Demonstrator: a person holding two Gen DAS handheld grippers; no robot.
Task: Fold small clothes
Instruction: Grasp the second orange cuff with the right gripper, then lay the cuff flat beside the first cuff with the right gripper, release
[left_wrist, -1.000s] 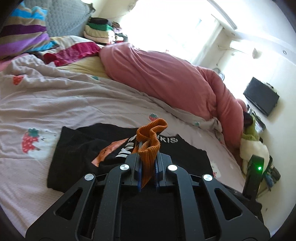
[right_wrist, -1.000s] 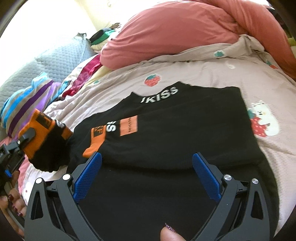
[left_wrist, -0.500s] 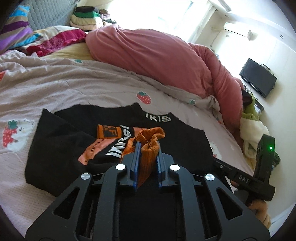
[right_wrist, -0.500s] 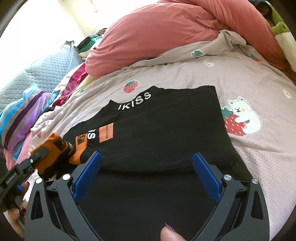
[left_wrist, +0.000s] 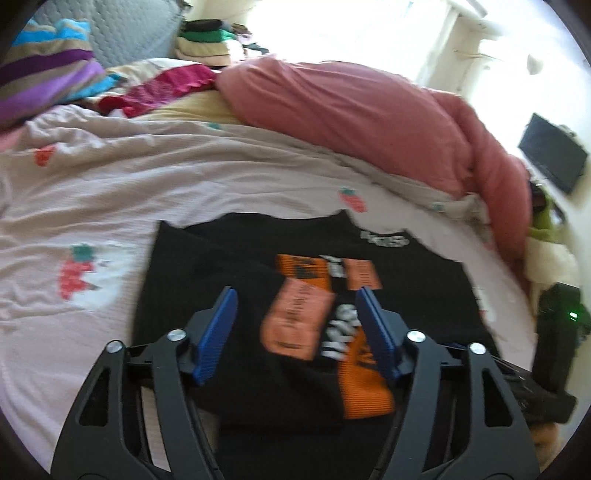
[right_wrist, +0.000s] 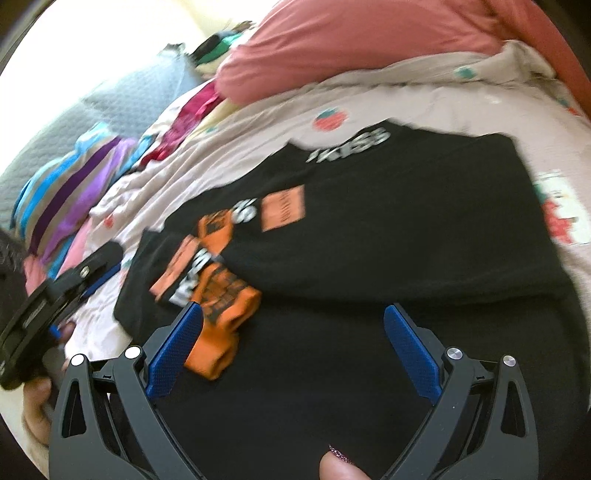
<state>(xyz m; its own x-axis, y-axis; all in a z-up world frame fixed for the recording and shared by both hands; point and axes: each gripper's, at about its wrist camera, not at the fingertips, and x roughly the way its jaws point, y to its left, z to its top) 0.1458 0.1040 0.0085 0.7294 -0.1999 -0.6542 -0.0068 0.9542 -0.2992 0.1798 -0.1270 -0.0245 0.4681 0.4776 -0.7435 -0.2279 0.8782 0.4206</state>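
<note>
- The black garment (left_wrist: 413, 280) with white lettering and orange patches lies partly folded on the pale strawberry-print bedsheet (left_wrist: 155, 192), filling the middle and lower half of both views.
- Its sleeve, ending in an orange ribbed cuff (right_wrist: 221, 332), lies folded across the body; in the right wrist view the cuff sits at about 8 o'clock from the frame centre, just beside that gripper's left blue pad.
- The left gripper (left_wrist: 299, 325) hangs over the sleeve, its jaws opening; the orange and black cloth lies below and between the blue pads, which do not press on it.
- The right gripper (right_wrist: 293, 350) stands spread wide over the lower black cloth, pinching nothing; a fingertip shows at 6 o'clock.
- A pink duvet (left_wrist: 369, 110) is heaped at 12 to 2 o'clock beyond the garment in the left wrist view.
- A striped pillow (left_wrist: 44, 74) lies at 10 o'clock, with a stack of folded clothes (left_wrist: 203, 44) at 11 o'clock.
</note>
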